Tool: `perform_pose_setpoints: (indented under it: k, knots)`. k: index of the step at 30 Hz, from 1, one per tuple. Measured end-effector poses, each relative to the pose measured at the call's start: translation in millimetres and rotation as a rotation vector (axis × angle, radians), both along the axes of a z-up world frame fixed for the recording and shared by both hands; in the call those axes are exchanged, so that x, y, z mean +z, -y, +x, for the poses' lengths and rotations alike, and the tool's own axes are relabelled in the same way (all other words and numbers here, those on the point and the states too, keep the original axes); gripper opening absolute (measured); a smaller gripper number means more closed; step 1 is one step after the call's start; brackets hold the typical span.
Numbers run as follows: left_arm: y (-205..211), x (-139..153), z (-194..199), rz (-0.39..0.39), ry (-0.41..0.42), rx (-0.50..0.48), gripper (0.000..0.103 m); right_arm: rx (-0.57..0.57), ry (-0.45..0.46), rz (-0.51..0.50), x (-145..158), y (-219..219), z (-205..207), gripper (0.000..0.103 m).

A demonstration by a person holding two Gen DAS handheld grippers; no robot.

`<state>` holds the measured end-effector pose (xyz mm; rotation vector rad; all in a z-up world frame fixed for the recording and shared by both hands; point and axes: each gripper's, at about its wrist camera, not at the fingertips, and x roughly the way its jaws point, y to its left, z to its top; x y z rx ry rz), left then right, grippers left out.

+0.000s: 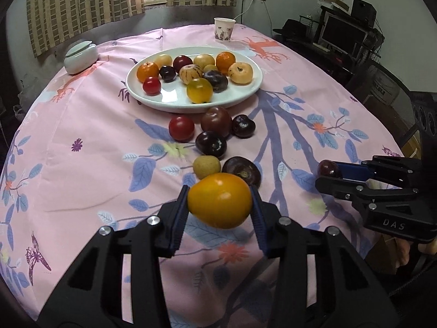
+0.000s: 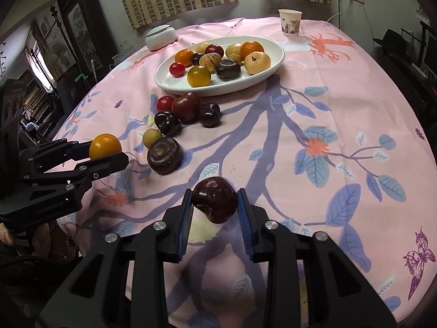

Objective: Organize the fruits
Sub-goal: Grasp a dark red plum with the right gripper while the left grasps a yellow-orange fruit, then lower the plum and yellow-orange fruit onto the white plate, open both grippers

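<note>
With a dozen fruits on the plate (image 1: 254, 87), left fingers (image 1: 220, 205) clamp an orange tomato (image 1: 220, 203), right fingers (image 2: 214, 205) a cherry (image 2: 215, 202); six fruits wait beyond them on the worktop (image 1: 82, 180).

Your left gripper (image 1: 220, 205) is black with blue pads, clamped on an orange-yellow fruit (image 1: 219, 203); your right gripper (image 2: 214, 205) grips a dark red one (image 2: 215, 203). The surface's cloth (image 1: 95, 164) is pink with blue leaves, purple branches and butterflies. The white plate (image 1: 174, 101) carries orange, yellow, red and dark purple fruit.
</note>
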<state>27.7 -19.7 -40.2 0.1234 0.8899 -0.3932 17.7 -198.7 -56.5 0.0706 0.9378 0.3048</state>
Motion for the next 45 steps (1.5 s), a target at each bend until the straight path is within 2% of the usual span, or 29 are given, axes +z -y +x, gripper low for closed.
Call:
perform_pose_setpoints:
  k: [8, 12, 15, 19, 23, 27, 33, 40, 41, 42, 43, 44, 45]
  knots:
    - [-24, 9, 19, -0.020, 0.008, 0.034, 0.043, -0.004, 0.000, 0.008, 6, -7, 22, 0.033]
    - [-30, 23, 38, -0.005, 0.040, 0.035, 0.043, 0.015, 0.008, 0.006, 17, -10, 40, 0.033]
    - [-30, 37, 68, 0.024, 0.081, 0.048, 0.043, 0.040, 0.016, 0.016, 31, -12, 64, 0.033]
    - [-19, 47, 128, 0.051, 0.070, 0.058, 0.044, 0.061, 0.030, 0.016, 48, -15, 108, 0.033]
    - [-7, 42, 175, 0.049, 0.015, 0.063, 0.044, 0.042, 0.069, -0.066, 50, -21, 149, 0.033]
    - [0, 27, 197, 0.042, -0.031, 0.072, 0.044, 0.026, 0.039, -0.068, 37, -18, 175, 0.033]
    - [2, 13, 209, 0.042, -0.058, 0.077, 0.044, 0.023, 0.017, -0.079, 26, -16, 189, 0.032]
    - [2, 11, 217, 0.037, -0.069, 0.086, 0.044, 0.022, 0.025, -0.090, 24, -19, 194, 0.033]
    - [1, 11, 217, 0.039, -0.071, 0.091, 0.044, 0.020, 0.037, -0.104, 25, -20, 195, 0.036]
    - [0, 13, 217, 0.036, -0.068, 0.098, 0.049, 0.015, 0.045, -0.123, 26, -21, 196, 0.043]
    - [-2, 17, 216, 0.030, -0.061, 0.101, 0.055, -0.002, 0.056, -0.151, 28, -21, 196, 0.063]
    - [-5, 22, 213, 0.020, -0.047, 0.104, 0.068, -0.017, 0.075, -0.165, 31, -20, 194, 0.070]
    - [-9, 29, 208, 0.010, -0.022, 0.110, 0.075, -0.026, 0.097, -0.172, 35, -19, 190, 0.072]
